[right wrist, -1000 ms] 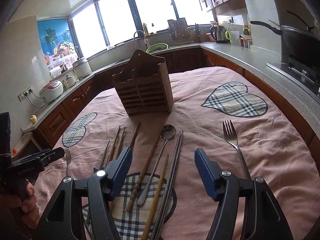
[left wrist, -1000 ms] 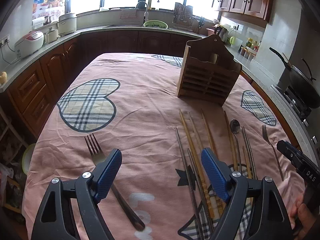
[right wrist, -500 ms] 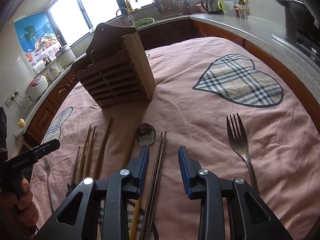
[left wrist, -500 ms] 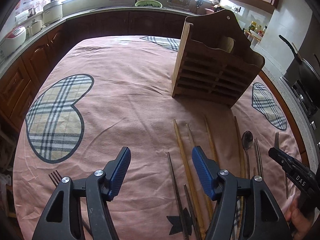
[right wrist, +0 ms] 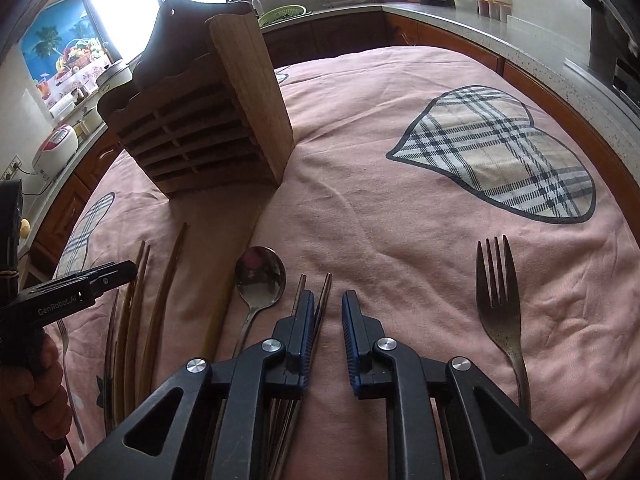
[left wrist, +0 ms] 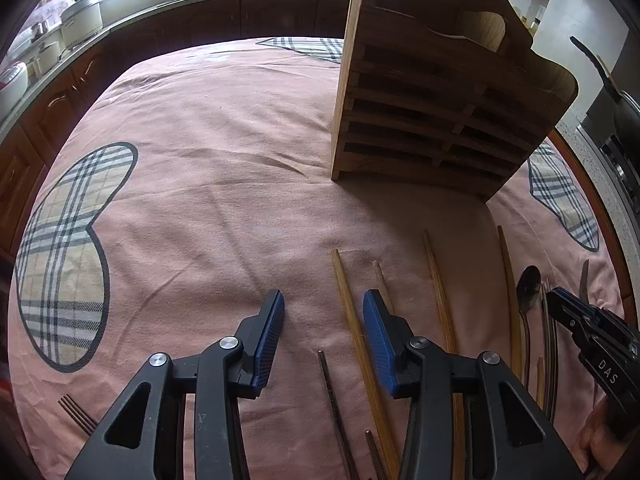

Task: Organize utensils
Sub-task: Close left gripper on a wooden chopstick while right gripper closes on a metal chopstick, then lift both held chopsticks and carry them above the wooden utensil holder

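Left hand-held gripper (left wrist: 323,312) of mine gapes empty; right hand-held gripper (right wrist: 328,314) part-open, empty, over two metal chopsticks (right wrist: 322,292). One spoon (right wrist: 260,276), one fork (right wrist: 498,292), one wooden holder (right wrist: 208,120).

Slatted wooden holder (right wrist: 208,120) stood upright, spoon (right wrist: 260,280), fork (right wrist: 498,300), chopsticks (left wrist: 356,332) lay flat before it

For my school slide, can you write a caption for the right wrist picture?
Open right gripper hovers over metal chopsticks, between silver spoon and fork, before the wooden holder.
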`<action>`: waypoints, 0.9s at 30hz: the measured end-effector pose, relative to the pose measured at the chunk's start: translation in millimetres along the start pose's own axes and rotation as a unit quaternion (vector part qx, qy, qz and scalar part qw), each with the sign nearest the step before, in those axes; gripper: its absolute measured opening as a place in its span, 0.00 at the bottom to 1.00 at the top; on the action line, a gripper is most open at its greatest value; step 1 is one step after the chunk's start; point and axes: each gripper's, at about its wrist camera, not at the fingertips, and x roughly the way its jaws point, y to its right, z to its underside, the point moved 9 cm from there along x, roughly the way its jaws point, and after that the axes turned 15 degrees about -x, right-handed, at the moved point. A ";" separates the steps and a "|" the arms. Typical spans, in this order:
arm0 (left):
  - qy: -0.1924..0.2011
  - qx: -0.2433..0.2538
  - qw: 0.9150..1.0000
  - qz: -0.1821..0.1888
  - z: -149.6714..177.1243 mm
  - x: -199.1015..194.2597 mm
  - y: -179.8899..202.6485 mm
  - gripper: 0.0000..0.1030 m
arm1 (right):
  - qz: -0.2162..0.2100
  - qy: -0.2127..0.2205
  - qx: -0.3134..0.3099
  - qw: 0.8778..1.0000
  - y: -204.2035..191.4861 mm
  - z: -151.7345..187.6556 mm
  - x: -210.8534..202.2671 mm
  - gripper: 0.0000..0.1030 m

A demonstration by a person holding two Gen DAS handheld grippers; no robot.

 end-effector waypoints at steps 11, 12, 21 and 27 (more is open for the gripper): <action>0.010 0.007 1.000 0.014 -1.6 -11.5 8.3 0.07 | -0.016 0.010 0.001 1.000 -2.9 -8.8 4.9 0.05; 0.017 0.007 1.000 0.016 -2.9 -17.9 6.9 0.07 | -0.020 0.014 0.004 1.000 -2.4 -9.4 1.2 0.05; 0.070 -0.015 0.994 0.084 -2.0 -108.0 2.8 0.05 | -0.036 0.079 0.009 0.996 -4.7 -33.7 -58.4 0.03; 0.106 -0.021 0.988 0.111 8.8 -164.0 -9.6 0.05 | -0.039 0.121 0.006 0.992 -10.1 -47.9 -96.5 0.03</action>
